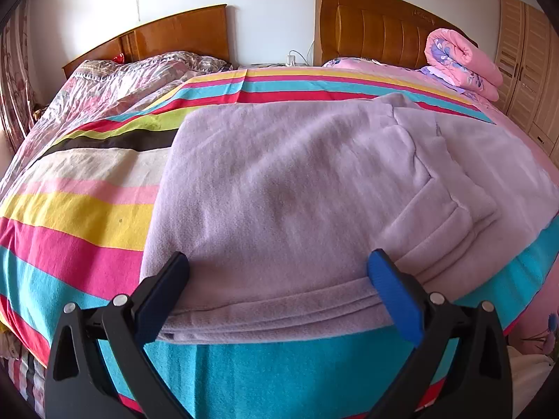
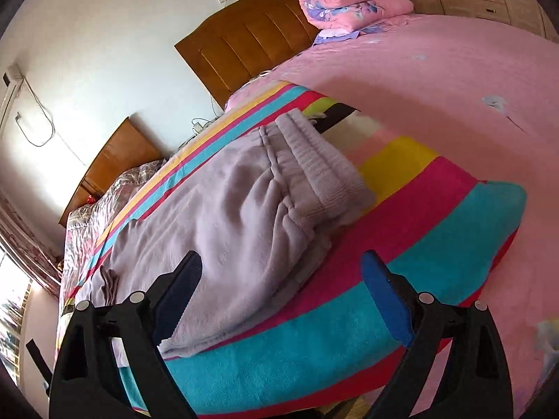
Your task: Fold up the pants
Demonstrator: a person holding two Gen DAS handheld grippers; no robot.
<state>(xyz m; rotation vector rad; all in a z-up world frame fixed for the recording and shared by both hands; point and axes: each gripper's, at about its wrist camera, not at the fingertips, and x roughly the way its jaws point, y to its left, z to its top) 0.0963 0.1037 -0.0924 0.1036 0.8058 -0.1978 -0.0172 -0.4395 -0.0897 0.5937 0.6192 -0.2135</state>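
Lilac fleece pants (image 1: 297,192) lie folded in layers on a striped cloth (image 1: 80,216) over the bed. In the left wrist view my left gripper (image 1: 277,274) stands open just above their near folded edge, one finger to each side, holding nothing. The right wrist view shows the same pants (image 2: 223,223) from the side, with the ribbed waistband (image 2: 321,174) at the far end. My right gripper (image 2: 281,272) is open over the pants' near corner and the striped cloth (image 2: 436,230), with nothing between its fingers.
A rolled pink quilt (image 1: 461,63) lies by the wooden headboard (image 1: 370,31) at the back right. A second bed with a patterned cover (image 1: 115,83) stands to the left. Wardrobe doors (image 1: 527,66) are at the far right. The pink sheet (image 2: 454,80) spreads right of the cloth.
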